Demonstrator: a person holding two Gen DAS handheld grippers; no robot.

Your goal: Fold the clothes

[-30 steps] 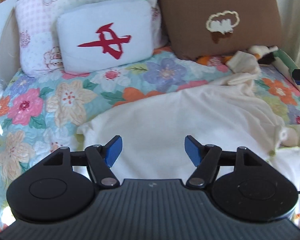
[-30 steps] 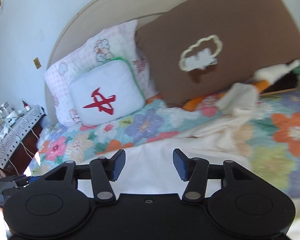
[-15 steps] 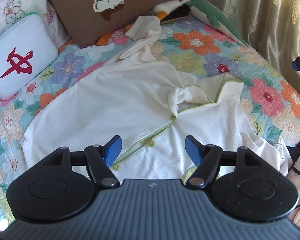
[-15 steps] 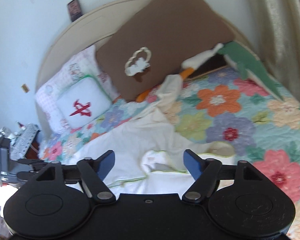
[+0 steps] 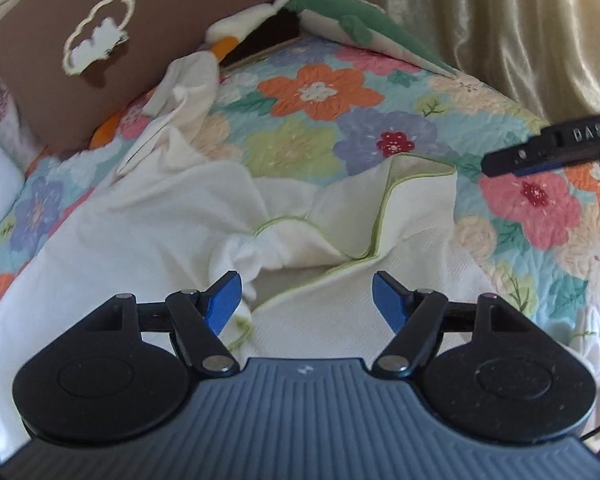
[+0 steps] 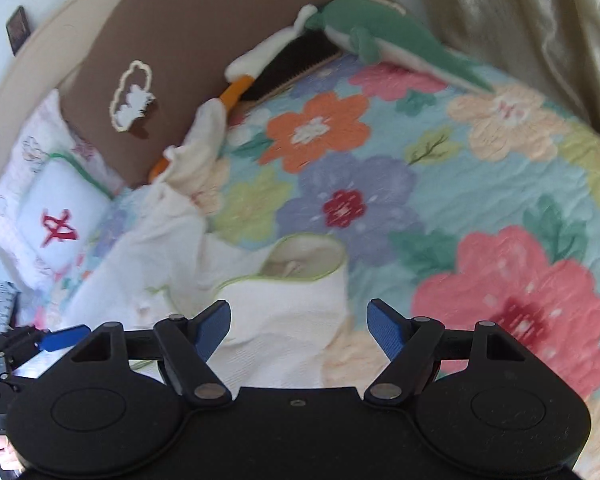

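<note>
Garment [image 5: 148, 216]: cream white with green piping, spread over the floral quilt [image 5: 420, 120]; long axis running from the near left edge of the bed toward the brown pillow [image 5: 52, 80].
Collar [image 5: 364, 216]: opened out, pointing toward the curtain [image 5: 520, 20] side; one sleeve trailing up to the brown pillow.
Left gripper [image 5: 306, 300]: hovering over the collar opening, blue pads [image 5: 222, 300] spread wide, no cloth between them.
Right gripper [image 6: 298, 330]: jaws just been opening, now wide apart above the garment's edge by the collar, gripping nothing.
Backdrop: white cushion [image 6: 60, 224] with red character, green plush [image 6: 380, 36] along the curtain.
</note>
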